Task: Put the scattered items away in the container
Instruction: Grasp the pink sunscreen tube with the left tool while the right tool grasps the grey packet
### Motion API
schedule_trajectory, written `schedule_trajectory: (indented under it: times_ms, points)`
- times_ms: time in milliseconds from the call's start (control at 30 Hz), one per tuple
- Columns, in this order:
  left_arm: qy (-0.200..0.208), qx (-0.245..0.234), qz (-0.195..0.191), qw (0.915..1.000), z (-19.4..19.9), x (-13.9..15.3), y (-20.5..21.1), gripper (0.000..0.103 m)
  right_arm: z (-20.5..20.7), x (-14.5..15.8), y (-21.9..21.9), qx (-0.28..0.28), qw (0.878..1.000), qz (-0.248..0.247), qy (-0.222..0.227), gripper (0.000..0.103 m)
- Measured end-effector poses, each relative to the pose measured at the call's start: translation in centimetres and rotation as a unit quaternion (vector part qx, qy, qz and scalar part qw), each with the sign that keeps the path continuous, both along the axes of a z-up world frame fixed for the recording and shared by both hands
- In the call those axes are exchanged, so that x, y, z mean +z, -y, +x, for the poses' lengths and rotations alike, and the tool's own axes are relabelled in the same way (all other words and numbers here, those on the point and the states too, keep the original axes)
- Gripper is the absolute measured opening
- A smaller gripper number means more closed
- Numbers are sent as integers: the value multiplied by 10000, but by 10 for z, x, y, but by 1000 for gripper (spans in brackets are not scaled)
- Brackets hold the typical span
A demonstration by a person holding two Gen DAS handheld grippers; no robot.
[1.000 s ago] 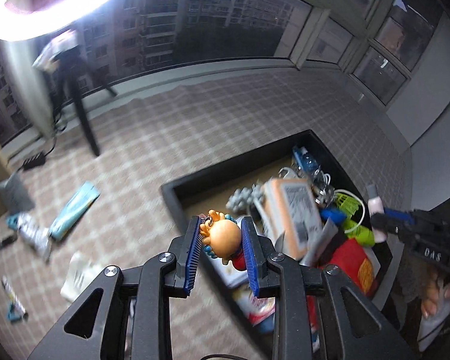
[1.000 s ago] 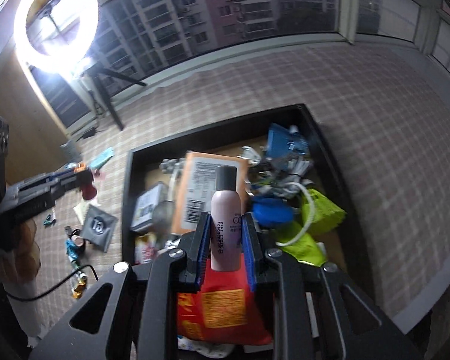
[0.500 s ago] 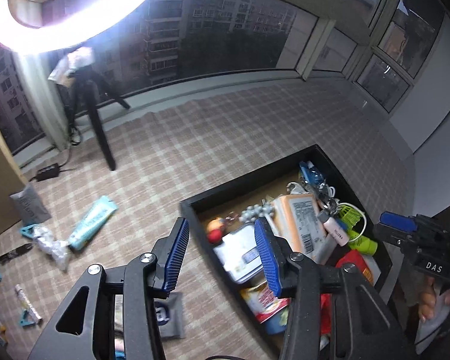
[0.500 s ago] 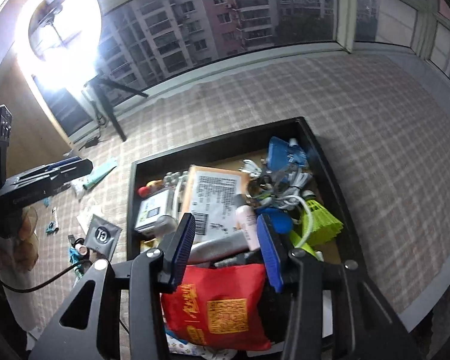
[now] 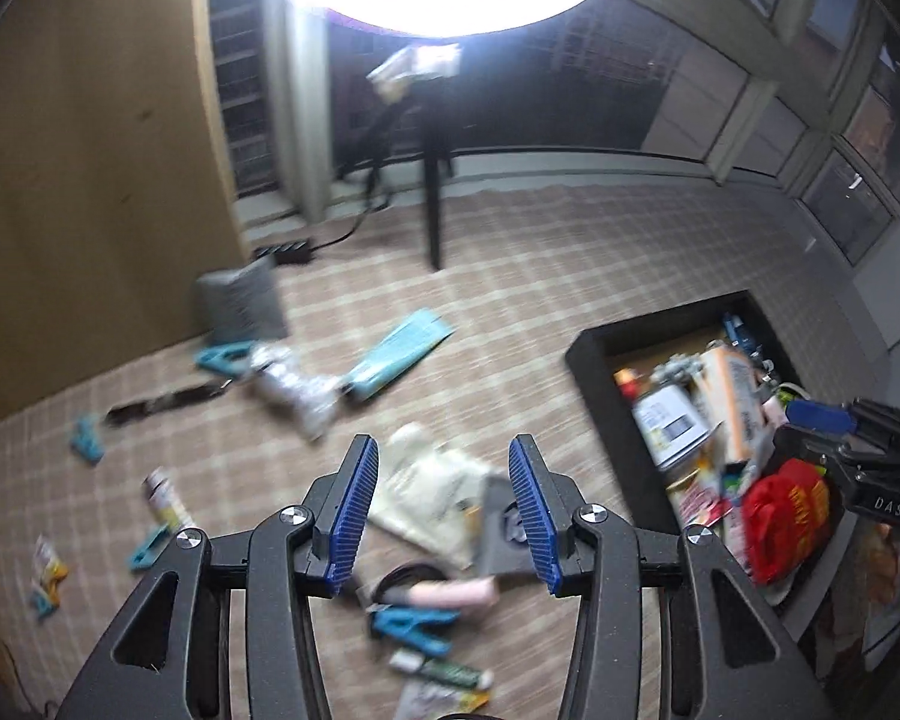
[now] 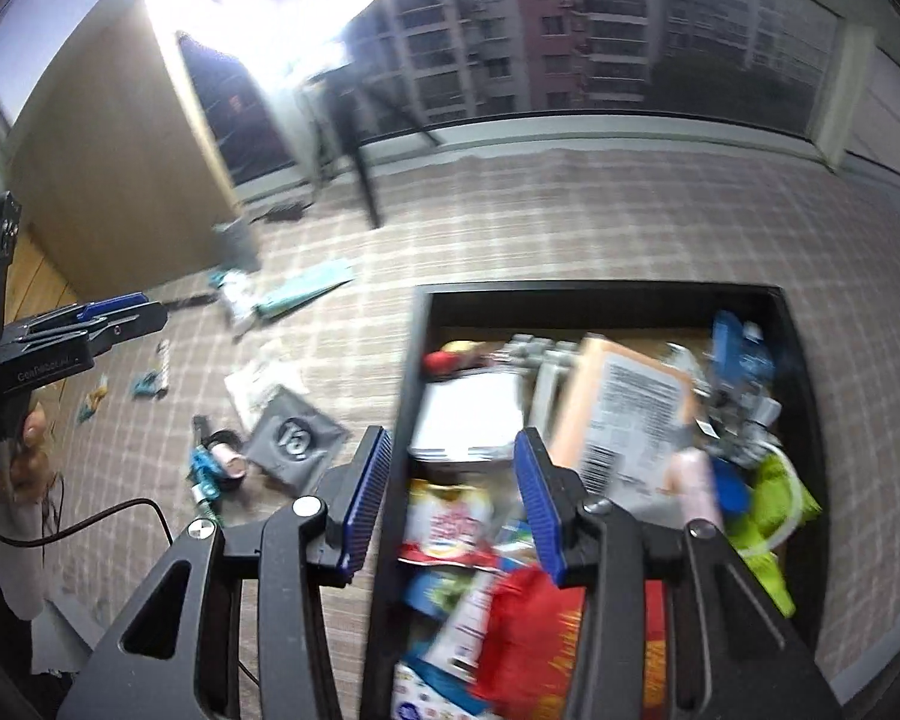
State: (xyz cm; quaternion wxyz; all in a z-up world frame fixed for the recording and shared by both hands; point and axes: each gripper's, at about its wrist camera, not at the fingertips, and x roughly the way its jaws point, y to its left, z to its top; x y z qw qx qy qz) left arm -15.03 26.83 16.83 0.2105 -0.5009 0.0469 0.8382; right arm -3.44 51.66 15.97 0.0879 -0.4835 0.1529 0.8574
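Observation:
The black container (image 6: 420,324) is full of items: an orange box (image 6: 624,396), a red bag (image 6: 534,630), green and blue things. It shows at the right of the left wrist view (image 5: 588,354). My left gripper (image 5: 444,510) is open and empty above scattered items on the checked floor: a cream pouch (image 5: 432,492), a grey sachet (image 5: 498,534), a pink tube (image 5: 450,594), a blue clip (image 5: 414,624). My right gripper (image 6: 450,504) is open and empty over the container's left wall.
Farther left on the floor lie a teal packet (image 5: 402,354), a silver wrapper (image 5: 294,390), a grey bag (image 5: 240,306), small clips and tubes. A ring-light stand (image 5: 432,204) stands behind. A wooden cabinet (image 5: 90,180) is at left. A black cable (image 6: 120,510) runs by the sachet.
Both grippers have let go their items into the container and opened wider. The left gripper has swung left over the scattered items; the right has shifted towards the container's left wall.

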Motion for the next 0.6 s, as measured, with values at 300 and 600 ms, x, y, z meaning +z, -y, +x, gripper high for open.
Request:
schedule_trajectory:
  times_ms: [300,600]
  points:
    - [220,242,-140,9994,22,-32,45,43,-47,-27,66,1039,9941,28,325,43]
    - [82,-815,-615,9947,58,-68,17,51,-60,-77,109,1673,9817,-35,908,43]
